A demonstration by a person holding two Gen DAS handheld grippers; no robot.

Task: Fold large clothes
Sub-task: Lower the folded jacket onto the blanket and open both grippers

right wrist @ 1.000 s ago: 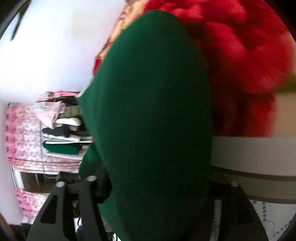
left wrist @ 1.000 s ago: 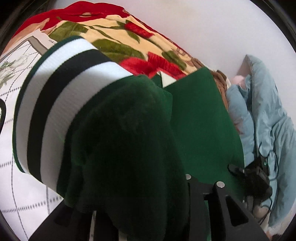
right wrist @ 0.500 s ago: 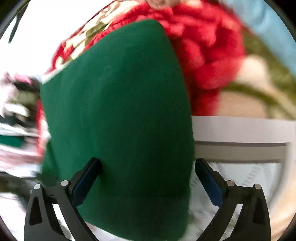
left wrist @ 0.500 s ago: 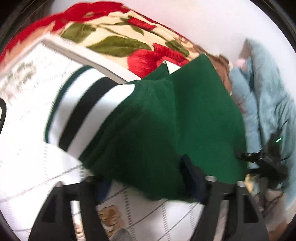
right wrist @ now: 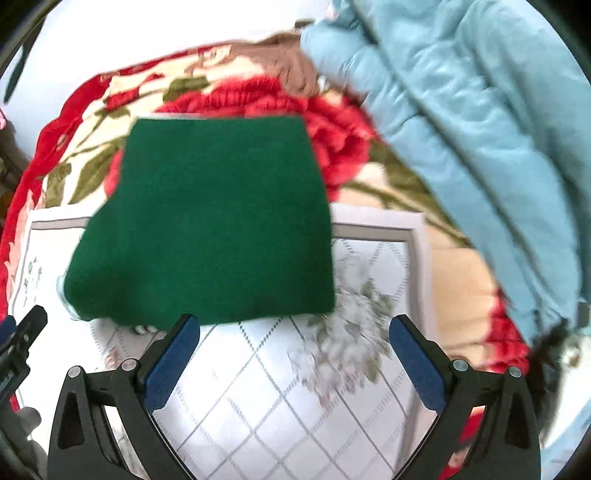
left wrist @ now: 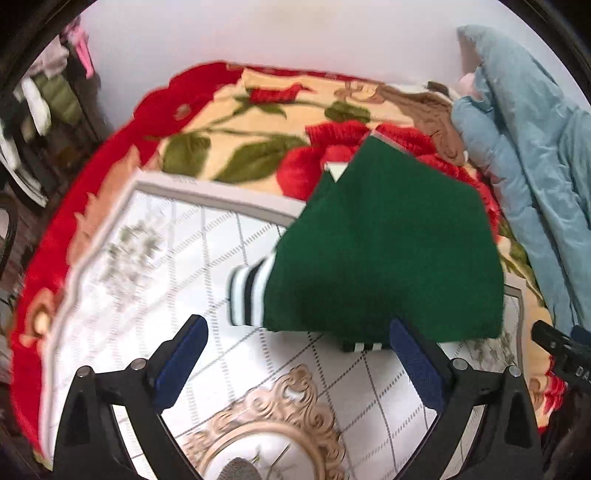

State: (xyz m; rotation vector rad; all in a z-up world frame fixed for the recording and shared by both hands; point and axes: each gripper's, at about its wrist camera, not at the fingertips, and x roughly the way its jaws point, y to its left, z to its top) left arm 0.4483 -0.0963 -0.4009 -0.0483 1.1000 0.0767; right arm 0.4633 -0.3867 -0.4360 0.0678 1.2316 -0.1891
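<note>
Sweater point(left wrist: 388, 243): green, folded, lying on white mat point(left wrist: 155, 266)
Cuff point(left wrist: 248, 295): white and black stripes, poking out at its left
Left gripper point(left wrist: 299, 339): jaws opening, nothing between them
Blanket point(left wrist: 236, 147): red floral, under mat
Coat point(left wrist: 535, 155): pale blue, right

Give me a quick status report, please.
Left gripper opening, empty; right gripper open, empty. Green sweater folded on mat. Nothing in the way.

A plain white wall point(left wrist: 295, 33) rises behind the rose-patterned blanket point(left wrist: 229, 122).
</note>
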